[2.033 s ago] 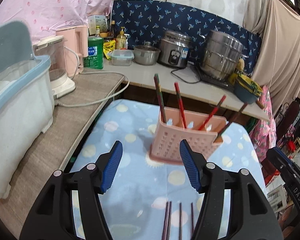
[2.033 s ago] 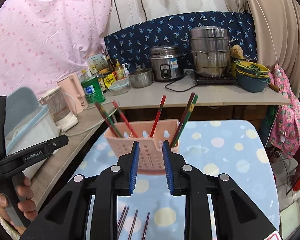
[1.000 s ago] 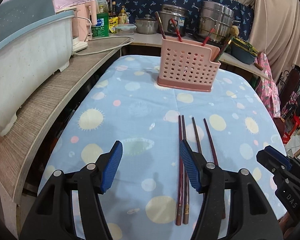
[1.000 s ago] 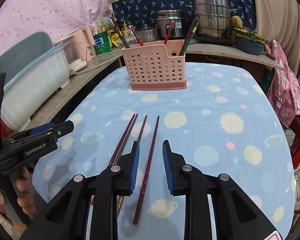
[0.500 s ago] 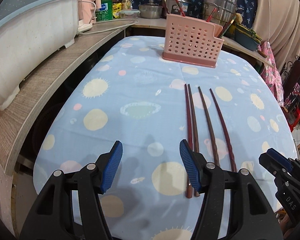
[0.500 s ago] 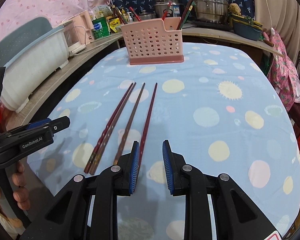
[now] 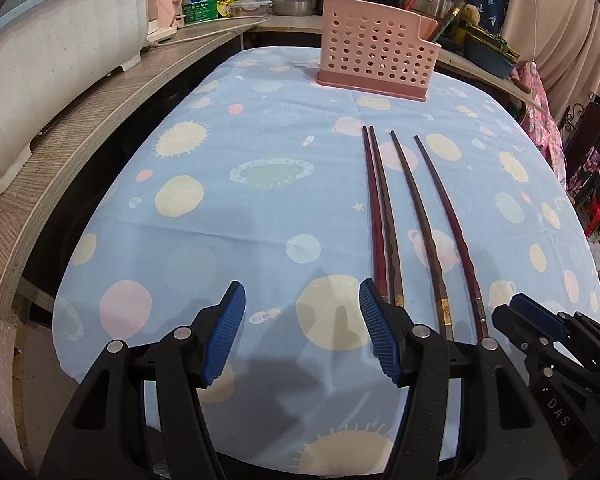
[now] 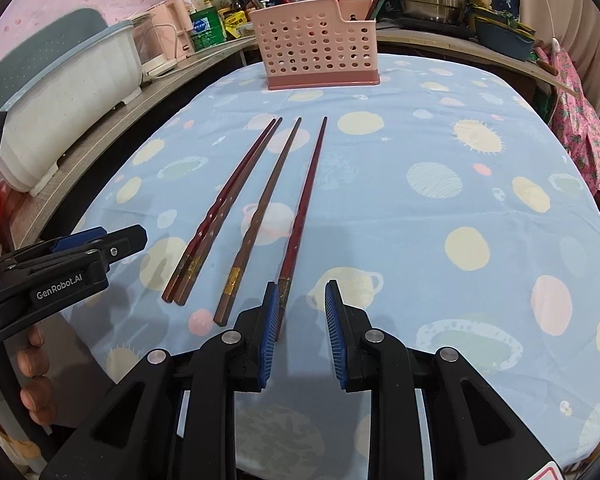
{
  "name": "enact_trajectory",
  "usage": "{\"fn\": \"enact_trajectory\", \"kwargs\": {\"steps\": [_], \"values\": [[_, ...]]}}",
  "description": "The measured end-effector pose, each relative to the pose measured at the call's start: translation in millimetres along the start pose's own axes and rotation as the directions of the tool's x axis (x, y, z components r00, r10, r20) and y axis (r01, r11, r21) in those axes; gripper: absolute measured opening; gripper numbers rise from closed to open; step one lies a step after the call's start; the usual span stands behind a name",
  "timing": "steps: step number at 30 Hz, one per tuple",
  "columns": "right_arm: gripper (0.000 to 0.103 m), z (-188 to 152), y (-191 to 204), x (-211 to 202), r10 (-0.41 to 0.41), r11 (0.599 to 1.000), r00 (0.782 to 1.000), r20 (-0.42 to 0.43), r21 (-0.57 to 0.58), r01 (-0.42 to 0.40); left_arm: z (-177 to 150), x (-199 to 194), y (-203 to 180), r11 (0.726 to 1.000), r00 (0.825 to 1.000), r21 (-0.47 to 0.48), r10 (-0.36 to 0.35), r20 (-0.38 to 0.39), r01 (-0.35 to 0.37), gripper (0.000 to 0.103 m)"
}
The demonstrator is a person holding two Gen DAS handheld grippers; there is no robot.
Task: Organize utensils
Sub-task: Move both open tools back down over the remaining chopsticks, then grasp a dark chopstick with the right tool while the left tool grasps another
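I am looking at four loose chopsticks (image 8: pixel 260 204) lying side by side on the blue planet-print tablecloth (image 8: pixel 460 200), tips toward the pink perforated holder (image 8: pixel 320 52) at its far end. I am keeping my left gripper (image 7: pixel 302 334) released and empty, my right gripper (image 8: pixel 302 334) narrowly parted, gripping nothing, just beside the rightmost chopstick's (image 8: pixel 306 200) butt.

Left gripper (image 7: pixel 302 330) fills the lower frame of its own view, jaws apart and empty. Right gripper (image 8: pixel 300 328), lower centre, stands with a narrow empty gap. A hand (image 8: pixel 28 380) shows at lower left.
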State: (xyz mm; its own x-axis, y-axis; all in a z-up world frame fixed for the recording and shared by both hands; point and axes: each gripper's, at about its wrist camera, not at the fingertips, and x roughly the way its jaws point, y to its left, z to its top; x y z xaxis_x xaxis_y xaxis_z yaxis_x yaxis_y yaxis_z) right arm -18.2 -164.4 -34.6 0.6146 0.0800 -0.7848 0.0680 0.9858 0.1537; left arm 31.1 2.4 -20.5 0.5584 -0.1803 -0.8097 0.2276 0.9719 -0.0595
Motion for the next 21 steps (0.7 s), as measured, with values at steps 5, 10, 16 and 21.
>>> {"fn": "enact_trajectory", "kwargs": {"steps": [5,10,16,21], "values": [[0.024,-1.0,9.1,6.8,0.014,1.000,1.000,-0.010,-0.020,-0.014,-2.3,2.7,-2.2,1.000,1.000,0.006,0.003,-0.012,-0.003,0.056],[0.022,-3.7,11.8,15.1,0.007,1.000,1.000,-0.022,-0.030,-0.008,-4.0,4.5,-4.1,1.000,1.000,0.012,-0.002,-0.023,0.002,0.056],[0.008,-5.1,7.2,13.7,-0.019,0.999,1.000,-0.015,-0.026,0.019,-4.4,5.2,-7.0,1.000,0.999,0.013,-0.015,-0.032,0.016,0.056],[0.007,-5.1,0.4,12.1,-0.025,1.000,1.000,-0.013,-0.005,0.025,-5.8,4.2,-13.1,0.999,0.999,0.026,-0.037,-0.035,0.038,0.056]]}}
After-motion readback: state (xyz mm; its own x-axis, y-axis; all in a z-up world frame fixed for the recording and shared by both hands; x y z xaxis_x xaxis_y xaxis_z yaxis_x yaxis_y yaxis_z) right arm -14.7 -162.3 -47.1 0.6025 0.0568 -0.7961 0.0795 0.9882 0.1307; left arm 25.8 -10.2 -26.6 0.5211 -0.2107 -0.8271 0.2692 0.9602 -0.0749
